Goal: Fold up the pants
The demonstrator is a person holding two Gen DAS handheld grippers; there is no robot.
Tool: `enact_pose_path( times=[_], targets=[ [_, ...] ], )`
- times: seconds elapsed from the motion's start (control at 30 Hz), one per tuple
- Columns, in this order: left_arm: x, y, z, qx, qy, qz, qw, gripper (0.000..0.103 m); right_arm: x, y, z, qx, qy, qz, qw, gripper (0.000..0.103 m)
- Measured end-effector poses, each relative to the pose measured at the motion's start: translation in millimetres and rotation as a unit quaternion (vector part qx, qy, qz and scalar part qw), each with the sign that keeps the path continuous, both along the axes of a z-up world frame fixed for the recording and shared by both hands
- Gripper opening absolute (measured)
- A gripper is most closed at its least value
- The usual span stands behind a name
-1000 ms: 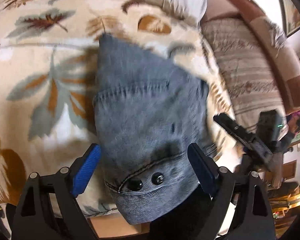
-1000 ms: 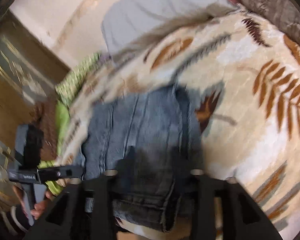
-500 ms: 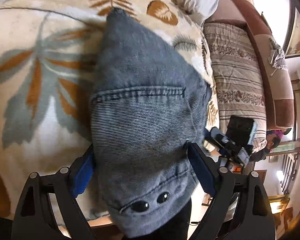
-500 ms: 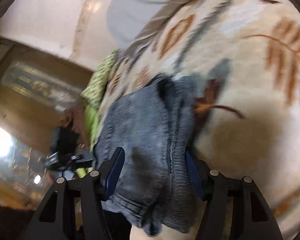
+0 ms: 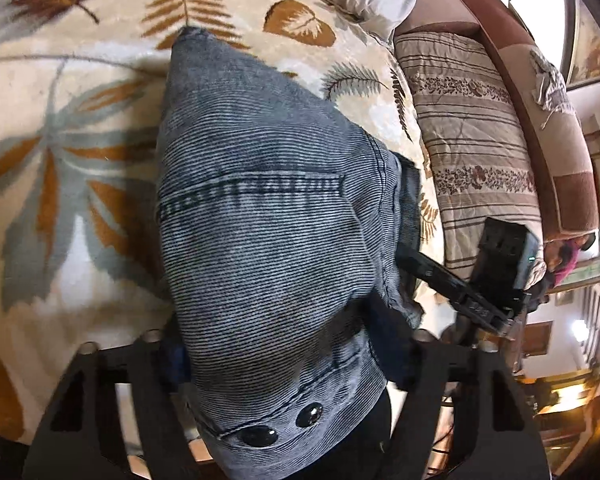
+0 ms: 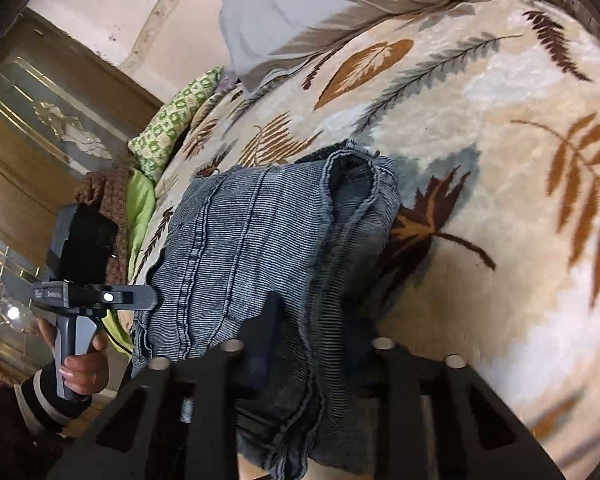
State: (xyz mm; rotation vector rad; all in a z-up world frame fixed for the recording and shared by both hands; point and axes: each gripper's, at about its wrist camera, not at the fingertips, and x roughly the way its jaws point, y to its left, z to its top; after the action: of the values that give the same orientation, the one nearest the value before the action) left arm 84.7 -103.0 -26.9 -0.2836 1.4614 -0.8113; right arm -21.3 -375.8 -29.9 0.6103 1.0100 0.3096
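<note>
Nearest in my left wrist view, the left hand-held gripper (image 5: pixel 289 360) has its two fingers drawn in against the pants (image 5: pixel 267 240), one on each side of the bunched waistband, so it is clamped on the denim. Two dark buttons (image 5: pixel 283 426) sit at the bottom centre of the frame on the fabric that drapes over the gripper body. The grey-blue pants fill the middle of the frame, a stitched pocket edge running across them, and taper to a corner at the upper centre.

In my right wrist view, the right hand-held gripper (image 6: pixel 312 324) is likewise closed on a thick fold of the pants (image 6: pixel 259 248) at the bottom centre, the cloth pressed between its fingers and spilling below them. The folded stack shows several layers at its far edge, near the middle of the frame.

The pants rest on a bed covered by a cream blanket (image 6: pixel 500 160) with brown and grey leaf prints. At the left edge of the right view I see the other gripper (image 6: pixel 79 280) touching the pants' side, held by a hand (image 6: pixel 81 368). At the right of the left view the right gripper (image 5: pixel 496 272) shows.

Farther off, a grey pillow (image 6: pixel 300 16) lies at the top, a green patterned cloth (image 6: pixel 175 120) at the upper left, and a striped quilt (image 5: pixel 472 152) at the upper right of the left view.
</note>
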Motion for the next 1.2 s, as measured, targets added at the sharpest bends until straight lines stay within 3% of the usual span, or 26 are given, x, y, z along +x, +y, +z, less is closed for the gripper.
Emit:
enact_pose_path(
  times=[0.07, 0.37, 0.67, 0.87, 1.2],
  targets=[
    [-2, 2, 8, -0.005, -0.005, -0.003, 1.0000, 0.056, 1, 6, 15, 0.010, -0.008, 0.004, 1.000, 0.019],
    [17, 16, 56, -0.004, -0.067, 0.003, 0.9978, 0.056, 26, 29, 53, 0.035, -0.044, 0.012, 0.998, 0.019],
    [83, 32, 89, 0.014, -0.132, 0.034, 0.9905, 0.056, 107, 47, 72, 0.054, -0.086, 0.013, 0.995, 0.019],
    [117, 35, 76, 0.035, -0.140, 0.046, 0.9884, 0.056, 150, 57, 59, 0.046, -0.083, 0.018, 0.995, 0.019],
    [142, 38, 24, 0.076, -0.122, 0.054, 0.9881, 0.056, 191, 65, 9, 0.023, -0.043, 0.021, 0.999, 0.019]
  ],
)
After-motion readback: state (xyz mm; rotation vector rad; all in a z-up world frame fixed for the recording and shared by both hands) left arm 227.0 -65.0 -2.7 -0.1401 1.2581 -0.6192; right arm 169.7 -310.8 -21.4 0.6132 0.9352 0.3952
